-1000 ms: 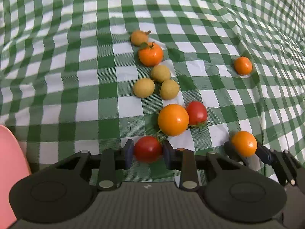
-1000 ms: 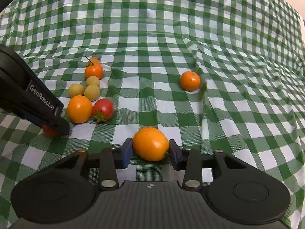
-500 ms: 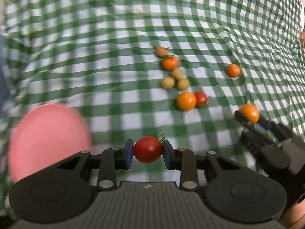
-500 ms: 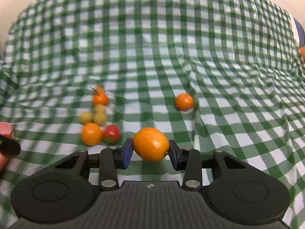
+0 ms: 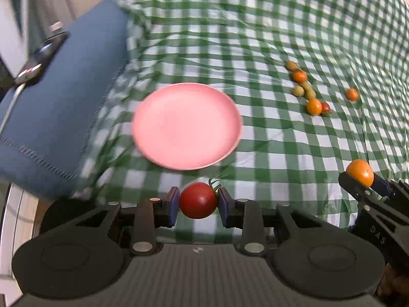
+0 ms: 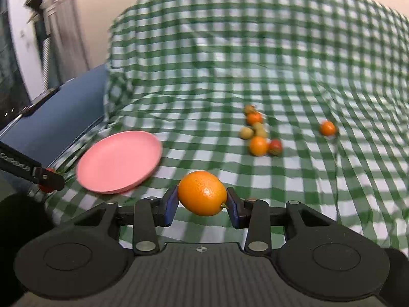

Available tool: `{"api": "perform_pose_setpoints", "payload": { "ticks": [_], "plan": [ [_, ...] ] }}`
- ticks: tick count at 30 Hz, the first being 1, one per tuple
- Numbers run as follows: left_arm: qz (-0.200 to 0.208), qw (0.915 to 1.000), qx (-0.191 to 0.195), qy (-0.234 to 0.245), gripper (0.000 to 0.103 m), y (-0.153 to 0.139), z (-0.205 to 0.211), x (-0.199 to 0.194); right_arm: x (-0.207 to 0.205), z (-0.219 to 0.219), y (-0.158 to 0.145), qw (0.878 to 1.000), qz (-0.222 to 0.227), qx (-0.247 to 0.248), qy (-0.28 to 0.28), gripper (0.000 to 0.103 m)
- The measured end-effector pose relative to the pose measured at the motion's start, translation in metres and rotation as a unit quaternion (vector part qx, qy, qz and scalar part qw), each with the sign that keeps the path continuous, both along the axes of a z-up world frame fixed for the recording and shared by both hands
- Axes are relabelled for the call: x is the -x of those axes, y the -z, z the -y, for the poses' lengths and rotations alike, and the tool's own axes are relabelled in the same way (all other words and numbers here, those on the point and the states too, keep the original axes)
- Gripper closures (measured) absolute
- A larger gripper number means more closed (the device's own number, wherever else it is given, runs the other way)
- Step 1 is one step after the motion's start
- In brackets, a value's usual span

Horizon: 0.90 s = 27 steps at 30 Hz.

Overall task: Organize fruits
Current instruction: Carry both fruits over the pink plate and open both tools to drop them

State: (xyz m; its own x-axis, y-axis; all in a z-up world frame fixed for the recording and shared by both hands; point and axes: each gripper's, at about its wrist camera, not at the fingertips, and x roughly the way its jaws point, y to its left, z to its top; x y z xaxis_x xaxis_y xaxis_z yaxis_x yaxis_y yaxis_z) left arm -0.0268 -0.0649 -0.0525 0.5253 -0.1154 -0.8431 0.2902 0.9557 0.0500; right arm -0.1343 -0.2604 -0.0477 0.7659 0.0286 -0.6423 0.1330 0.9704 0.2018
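- Pinching a red tomato [image 5: 198,200] between its blue pads, the left gripper [image 5: 197,202] hangs just short of the pink plate [image 5: 186,125] on the green checked cloth [image 5: 268,153].
- Right gripper [image 6: 202,200] clamps an orange citrus fruit [image 6: 202,193] above the cloth, right of the plate.
- Remaining fruits [image 6: 258,133] lie clustered farther right; one orange fruit [image 6: 327,128] sits apart.

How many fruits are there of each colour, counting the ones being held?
Red: 2, held tomato, cloth tomato
Orange: 5, held orange, lone orange, big orange, far orange, dull farthest one
Yellow-green: 3, yellow-green cluster
Total: 10
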Motion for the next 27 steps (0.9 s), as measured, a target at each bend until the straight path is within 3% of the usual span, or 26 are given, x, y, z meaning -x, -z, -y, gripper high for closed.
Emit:
{"api": "perform_pose_setpoints", "payload": {
  "ticks": [11,27],
  "plan": [
    [0.015,0.9986,0.045,-0.026,0.067,-0.011,-0.053,0.023,0.006,-0.037,-0.036,0.999,0.022,0.037,-0.026,0.062],
    [0.023,0.9973,0.059,-0.036,0.067,-0.009,-0.064,0.020,0.000,-0.035,-0.027,0.999,0.013,0.040,-0.023,0.062]
  ]
}}
